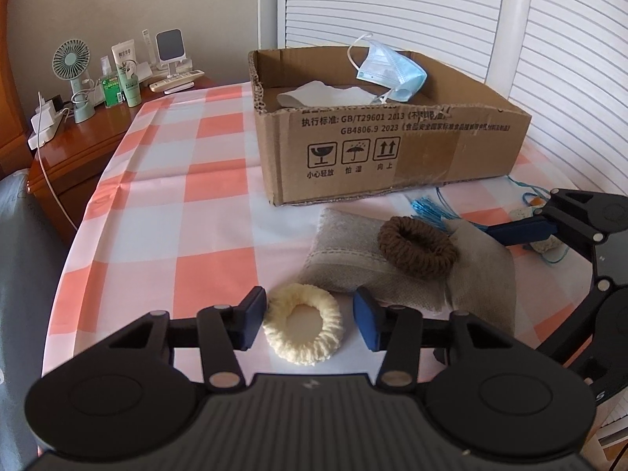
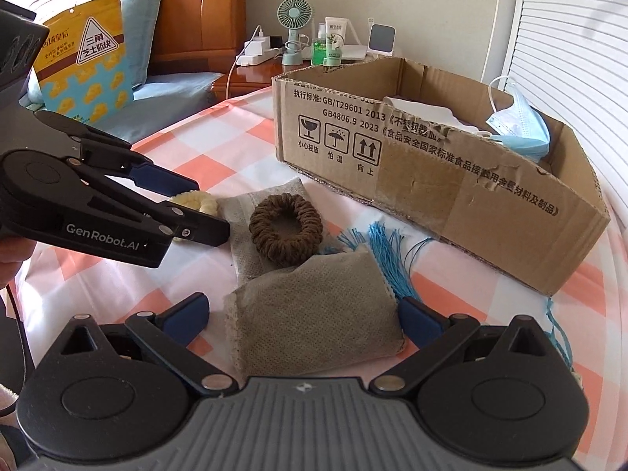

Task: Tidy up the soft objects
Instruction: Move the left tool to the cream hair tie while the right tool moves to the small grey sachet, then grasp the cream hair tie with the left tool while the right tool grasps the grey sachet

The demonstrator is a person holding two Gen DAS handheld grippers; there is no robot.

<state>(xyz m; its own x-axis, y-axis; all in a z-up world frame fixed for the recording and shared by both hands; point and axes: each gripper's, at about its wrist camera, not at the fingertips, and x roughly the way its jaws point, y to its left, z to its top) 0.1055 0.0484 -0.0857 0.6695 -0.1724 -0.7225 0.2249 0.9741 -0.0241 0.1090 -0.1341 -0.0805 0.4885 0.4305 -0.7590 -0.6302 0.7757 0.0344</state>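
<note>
I've got the left gripper (image 1: 304,324) down on the checked tablecloth (image 1: 165,212), jaws straddling the cream scrunchie (image 1: 302,327). Left pad touches its rim, right pad shows a thin gap, so I can't tell if it's actually clamped or just bracketing. Scrunchie lies flat on the cloth.

Right gripper (image 2: 302,314) is spread wide around the near grey pouch (image 2: 314,322), pads clear of it on both sides, nothing held.

The brown scrunchie (image 1: 418,245) sits on top of the second grey pouch (image 1: 349,251), which lies just beside the first. Blue tassel cord (image 2: 388,259) runs beside the near pouch, toward the cardboard box (image 1: 392,157).

The box stands behind the pile, holding a blue face mask (image 1: 392,72) draped at its back wall and some white cloth (image 1: 325,94).
</note>
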